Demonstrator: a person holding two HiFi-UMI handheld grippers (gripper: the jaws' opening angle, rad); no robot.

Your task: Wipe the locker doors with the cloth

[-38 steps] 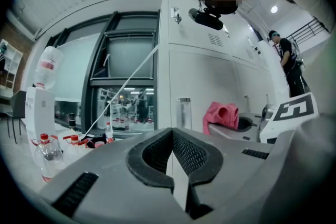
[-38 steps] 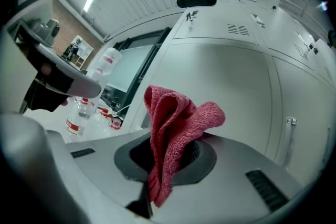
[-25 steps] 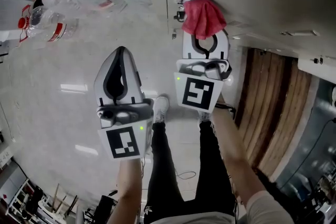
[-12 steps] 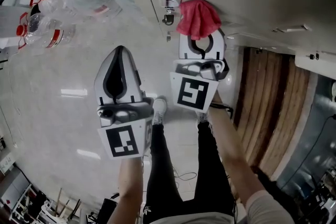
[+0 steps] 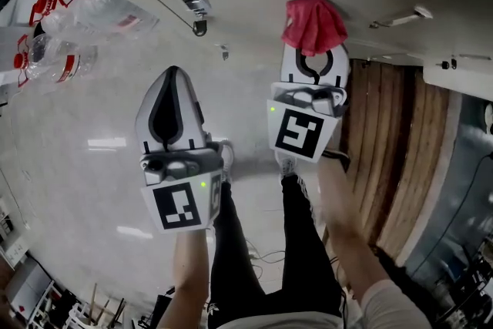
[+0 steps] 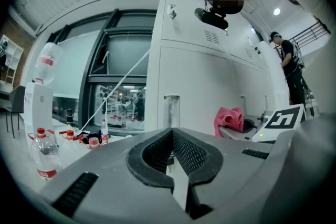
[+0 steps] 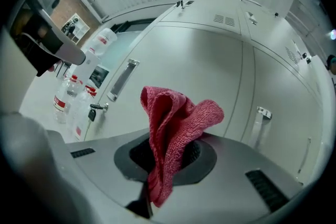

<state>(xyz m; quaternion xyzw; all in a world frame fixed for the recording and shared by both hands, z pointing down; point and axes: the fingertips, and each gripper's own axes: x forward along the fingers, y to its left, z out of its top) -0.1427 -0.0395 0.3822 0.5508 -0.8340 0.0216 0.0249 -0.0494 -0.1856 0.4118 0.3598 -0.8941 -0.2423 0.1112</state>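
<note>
Status: right tool (image 5: 311, 56) is pinching the red cloth (image 5: 313, 23), which bunches up out of the tips. In the right gripper view the cloth (image 7: 173, 118) is caught between the jaws and stands in front of a pale locker door (image 7: 210, 65), between its handle (image 7: 122, 80) and the next door's handle (image 7: 259, 119). I cannot tell whether the cloth touches the door or sits just off it.

Left tool (image 5: 174, 77) is pressed together with nothing between the pads. It is held beside the right one, pointing the same way and away from the lockers' face.

Progress, my judgement: the doors show no streak, damp patch or dirt, so I cannot say which have been wiped. The cloth is at one door and several more run along the row, so I take most of the job as left.

Containers: all locker doors in view are closed, so contents are hidden. A key (image 7: 94, 108) hangs in one lock. Clear bottles (image 5: 54, 58) with red caps stand on the floor to the left. Fill level is unclear.
</note>
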